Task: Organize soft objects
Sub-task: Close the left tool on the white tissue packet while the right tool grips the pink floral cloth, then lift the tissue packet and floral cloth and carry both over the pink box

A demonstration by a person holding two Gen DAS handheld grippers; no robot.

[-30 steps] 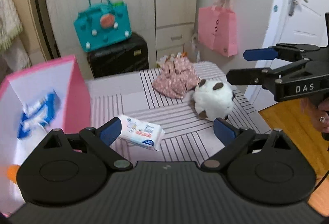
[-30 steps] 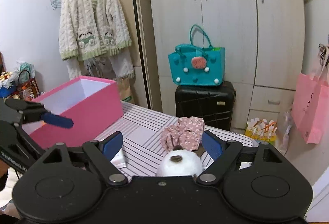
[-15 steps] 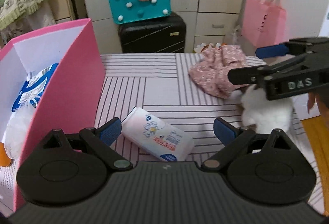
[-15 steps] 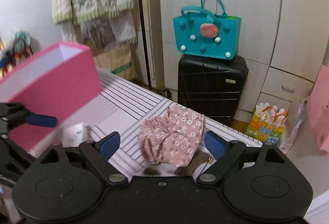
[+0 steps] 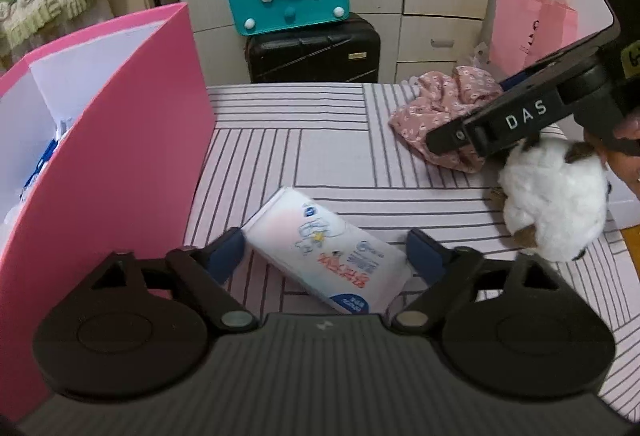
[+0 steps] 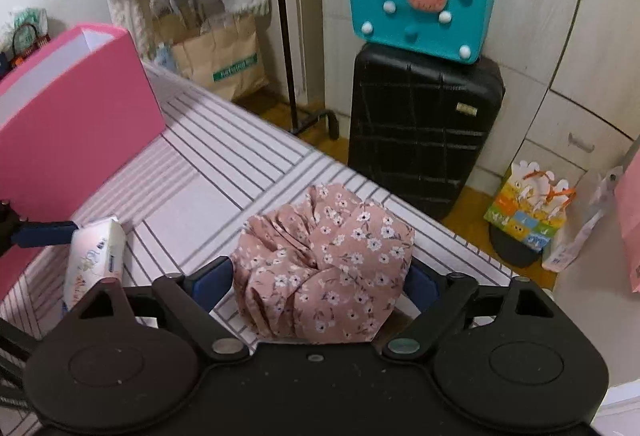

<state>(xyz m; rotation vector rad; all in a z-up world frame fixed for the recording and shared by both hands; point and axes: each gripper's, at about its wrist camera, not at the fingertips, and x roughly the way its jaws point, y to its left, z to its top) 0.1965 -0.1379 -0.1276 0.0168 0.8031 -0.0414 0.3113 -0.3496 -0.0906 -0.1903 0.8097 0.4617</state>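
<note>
Striped cloth covers the desk (image 5: 332, 155), with a tall pink box (image 5: 120, 163) at its left. Left hand-held gripper (image 5: 326, 256) straddles a tissue pack (image 5: 328, 256); its jaws, apart, have just been closing. Right hand-held gripper (image 6: 320, 282) stands apart around a bunched floral cloth (image 6: 324, 264), possibly brushing it. Both are at the grasping step: next, close, lift, carry to the box.
</note>
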